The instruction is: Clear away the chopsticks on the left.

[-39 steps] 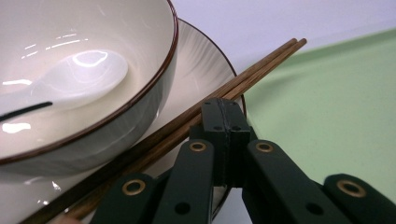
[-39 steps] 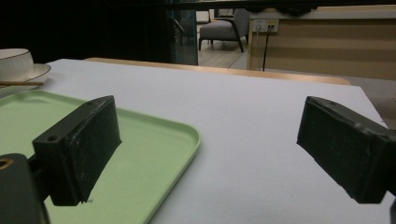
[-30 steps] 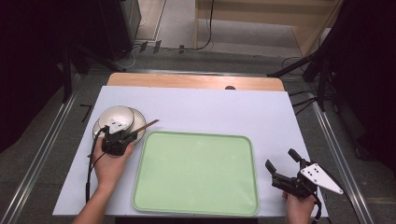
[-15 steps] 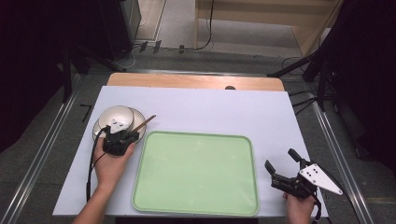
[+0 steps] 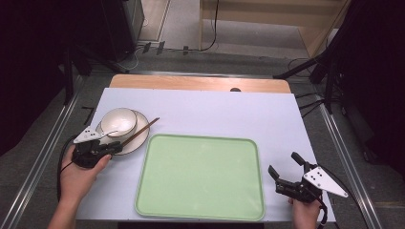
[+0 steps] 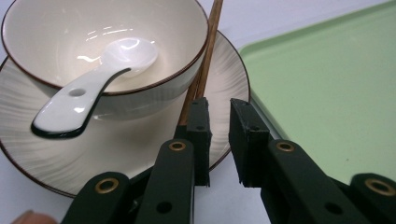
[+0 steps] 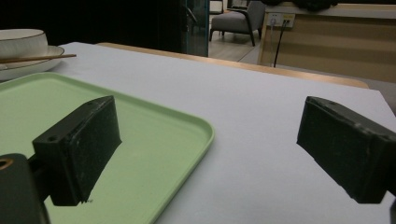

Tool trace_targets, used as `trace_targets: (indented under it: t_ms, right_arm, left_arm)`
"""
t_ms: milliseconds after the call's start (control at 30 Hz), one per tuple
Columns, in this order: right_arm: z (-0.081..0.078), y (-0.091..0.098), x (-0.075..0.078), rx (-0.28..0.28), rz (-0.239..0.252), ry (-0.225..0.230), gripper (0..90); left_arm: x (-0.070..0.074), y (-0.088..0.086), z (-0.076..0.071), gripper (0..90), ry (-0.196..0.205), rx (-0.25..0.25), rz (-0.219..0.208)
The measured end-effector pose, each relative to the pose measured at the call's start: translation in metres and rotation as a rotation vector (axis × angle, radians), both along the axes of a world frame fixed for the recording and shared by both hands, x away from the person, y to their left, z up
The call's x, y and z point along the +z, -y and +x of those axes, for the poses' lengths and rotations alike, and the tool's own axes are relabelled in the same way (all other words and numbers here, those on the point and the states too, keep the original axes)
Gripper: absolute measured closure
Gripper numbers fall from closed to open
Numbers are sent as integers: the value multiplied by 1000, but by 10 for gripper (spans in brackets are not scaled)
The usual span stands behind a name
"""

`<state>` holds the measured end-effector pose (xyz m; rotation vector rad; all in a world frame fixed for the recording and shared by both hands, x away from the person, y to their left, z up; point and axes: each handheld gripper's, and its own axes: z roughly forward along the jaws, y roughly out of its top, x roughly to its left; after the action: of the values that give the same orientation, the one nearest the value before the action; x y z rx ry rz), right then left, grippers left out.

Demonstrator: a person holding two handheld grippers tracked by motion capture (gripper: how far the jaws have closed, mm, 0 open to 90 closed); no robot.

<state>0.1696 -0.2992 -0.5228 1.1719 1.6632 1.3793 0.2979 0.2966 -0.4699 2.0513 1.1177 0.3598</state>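
A cream bowl (image 5: 118, 121) stands on a ribbed plate (image 5: 125, 143) at the table's left, with a white spoon (image 6: 88, 88) resting in it. A pair of wooden chopsticks (image 5: 141, 130) lies across the plate's right rim, beside the bowl. My left gripper (image 5: 114, 149) sits at the plate's near edge. Its jaws have just been opening and now stand a little apart with nothing between them; in the left gripper view (image 6: 218, 105) the chopsticks (image 6: 198, 79) end just beyond the left jaw. My right gripper (image 5: 284, 163) rests wide open and empty to the right of the green tray (image 5: 200, 176).
The empty tray's corner (image 7: 140, 154) lies just left of the right gripper (image 7: 210, 112). The bowl (image 7: 21, 41) and chopsticks (image 7: 37, 58) show far off there. White sheet covers the table; a wooden strip (image 5: 200, 83) runs along the far edge, with metal rails at both sides.
My left gripper has drawn back to the left, off the plate's right side, and the chopsticks stay lying on the plate. The right gripper has not moved.
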Motion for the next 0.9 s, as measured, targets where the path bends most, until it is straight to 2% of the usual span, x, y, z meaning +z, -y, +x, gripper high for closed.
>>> trace_targets:
  t_ms: [100, 200, 367, 633, 800, 833, 867, 900]
  right_arm:
    - [0, -2, 0, 2, -8, -4, 78]
    - [0, -3, -1, 6, -17, -10, 134]
    - [1, -3, -1, 6, -27, -13, 130]
    - [2, -1, -2, 1, -21, -14, 130]
    - [2, -2, -2, -1, -24, -19, 130]
    - [2, -2, -2, -1, -25, -20, 130]
    - [2, -2, -2, -2, -23, -24, 130]
    - [2, -2, -2, -2, -23, -24, 130]
  left_arm:
    - [-3, -1, 1, 791, -6, 0, 24]
    - [-6, 0, 3, 780, -1, 13, 50]
    - [-9, 0, 4, 765, -12, 32, 67]
    - [-11, 2, 5, 768, -11, 18, 69]
    - [-12, 6, 7, 751, -10, 5, 93]
    - [-13, 8, 8, 751, -22, 3, 102]
    - [-18, 12, 9, 750, -29, -5, 135]
    - [-18, 12, 9, 763, -29, -5, 135]
